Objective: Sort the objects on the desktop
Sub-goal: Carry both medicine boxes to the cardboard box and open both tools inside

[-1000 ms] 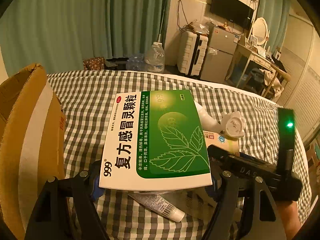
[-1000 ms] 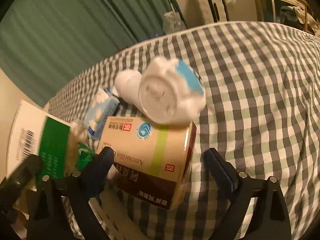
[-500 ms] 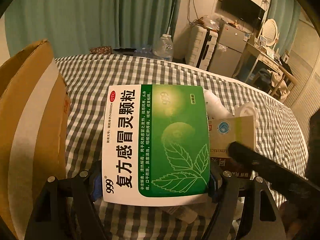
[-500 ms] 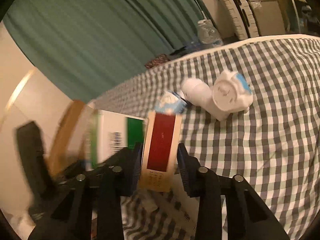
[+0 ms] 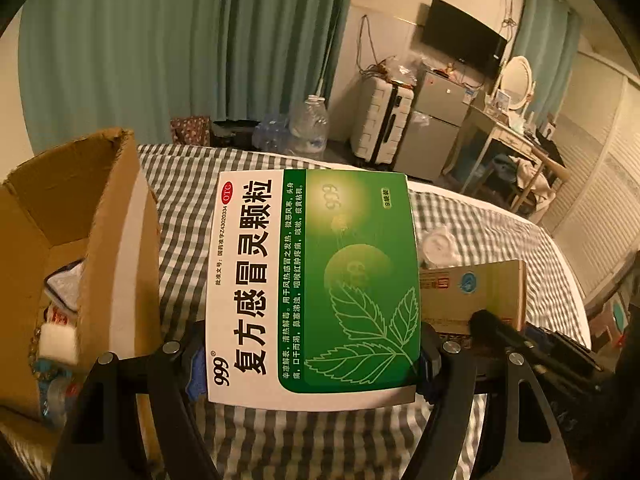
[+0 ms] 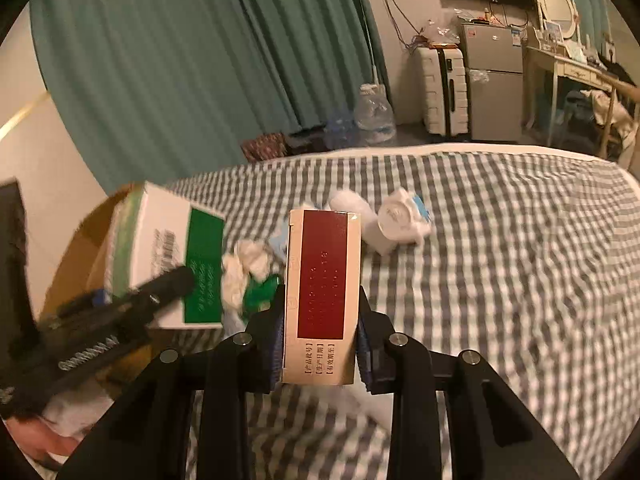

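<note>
The left gripper (image 5: 312, 364) is clamping a green and white medicine box (image 5: 312, 280) flat between its fingers, above the checked bedcover (image 5: 188, 184). Just to its left a cardboard carton (image 5: 116, 240) is standing open, with small packets lying inside. The right gripper (image 6: 320, 344) is pinching a narrow tan and red box (image 6: 322, 292) on edge, its jaws having just been closing on it; both grippers are pointing downward at a slant. Beyond, a white bottle (image 6: 394, 220) and crumpled wrappers (image 6: 248, 268) are lying on the cover. Only the right wrist view is showing these; only the left is showing the carton's contents. Farther off, curtains (image 5: 160, 40), a suitcase (image 5: 380, 120) and a small fridge (image 5: 432, 124) are standing.
</note>
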Available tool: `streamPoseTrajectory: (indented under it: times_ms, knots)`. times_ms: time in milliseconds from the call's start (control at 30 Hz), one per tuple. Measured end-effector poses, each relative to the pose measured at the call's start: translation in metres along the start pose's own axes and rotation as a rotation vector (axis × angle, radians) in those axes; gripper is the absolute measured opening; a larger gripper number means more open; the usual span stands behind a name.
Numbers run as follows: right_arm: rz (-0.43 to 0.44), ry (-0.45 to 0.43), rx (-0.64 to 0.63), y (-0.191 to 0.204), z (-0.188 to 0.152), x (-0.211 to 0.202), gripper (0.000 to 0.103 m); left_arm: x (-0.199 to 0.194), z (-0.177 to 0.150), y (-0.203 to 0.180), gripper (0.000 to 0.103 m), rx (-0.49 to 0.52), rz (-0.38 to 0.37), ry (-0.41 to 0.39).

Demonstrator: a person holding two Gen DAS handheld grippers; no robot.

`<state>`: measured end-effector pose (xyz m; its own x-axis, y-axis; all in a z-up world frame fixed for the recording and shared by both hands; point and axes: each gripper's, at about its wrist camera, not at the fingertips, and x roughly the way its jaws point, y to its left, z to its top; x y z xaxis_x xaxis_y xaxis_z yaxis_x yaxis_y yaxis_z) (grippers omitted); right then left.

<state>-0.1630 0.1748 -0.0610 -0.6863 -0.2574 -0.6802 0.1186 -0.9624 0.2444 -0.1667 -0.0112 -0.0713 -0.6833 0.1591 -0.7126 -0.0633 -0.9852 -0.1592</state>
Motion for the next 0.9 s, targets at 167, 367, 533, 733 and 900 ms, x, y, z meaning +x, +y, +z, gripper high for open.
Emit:
streamPoseTrajectory:
  times_ms: [167, 367, 533, 733, 900]
  knots:
    - [-0.018, -0.009, -0.04, 0.032, -0.02, -0.038, 0.029, -0.021, -0.005, 0.005, 0.077, -0.013, -0.024, 0.042]
    - [0.001, -0.098, -0.049, 0.075, -0.014, -0.093, 0.029, -0.087, 0.02, 0.032, 0.077, -0.016, -0.03, -0.033]
    - [0.03, -0.164, -0.101, 0.124, 0.002, -0.134, 0.029, -0.14, 0.043, 0.061, 0.077, 0.04, 0.056, -0.045]
    - [0.15, -0.185, -0.082, 0.187, 0.023, -0.14, 0.029, -0.198, 0.054, 0.105, 0.077, 0.097, 0.027, -0.067]
    - [0.149, -0.116, -0.156, 0.259, 0.023, -0.107, 0.029, -0.192, 0.048, 0.154, 0.077, 0.027, 0.038, -0.061]
